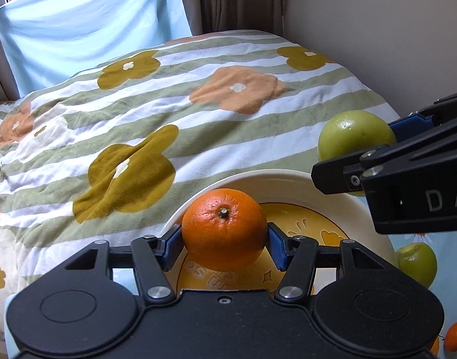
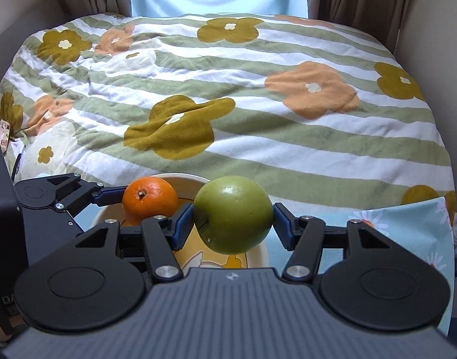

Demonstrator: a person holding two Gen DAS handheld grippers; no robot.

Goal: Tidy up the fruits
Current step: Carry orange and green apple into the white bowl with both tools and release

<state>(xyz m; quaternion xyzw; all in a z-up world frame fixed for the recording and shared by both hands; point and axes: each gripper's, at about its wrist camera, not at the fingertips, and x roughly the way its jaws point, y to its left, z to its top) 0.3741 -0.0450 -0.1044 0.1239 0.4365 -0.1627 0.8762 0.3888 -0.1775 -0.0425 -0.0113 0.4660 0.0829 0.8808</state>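
My left gripper [image 1: 225,239] is shut on an orange [image 1: 224,227], its blue pads pressing both sides, just above a cream bowl [image 1: 276,179] with a yellow printed bottom. My right gripper [image 2: 233,224] is shut on a green apple [image 2: 233,214] over the same bowl [image 2: 257,255]. In the left wrist view the right gripper [image 1: 357,149] comes in from the right with the green apple [image 1: 352,137] over the bowl's far rim. From the right wrist camera, the left gripper [image 2: 149,197] holds the orange [image 2: 149,199] at the left.
The bowl stands on a light blue daisy-print cloth [image 2: 408,221] at the near edge of a bed with a striped flower quilt [image 2: 228,89]. Another green apple [image 1: 417,263] and a small orange fruit [image 1: 455,336] lie on the cloth [image 1: 449,257], right of the bowl. Curtains and walls stand behind.
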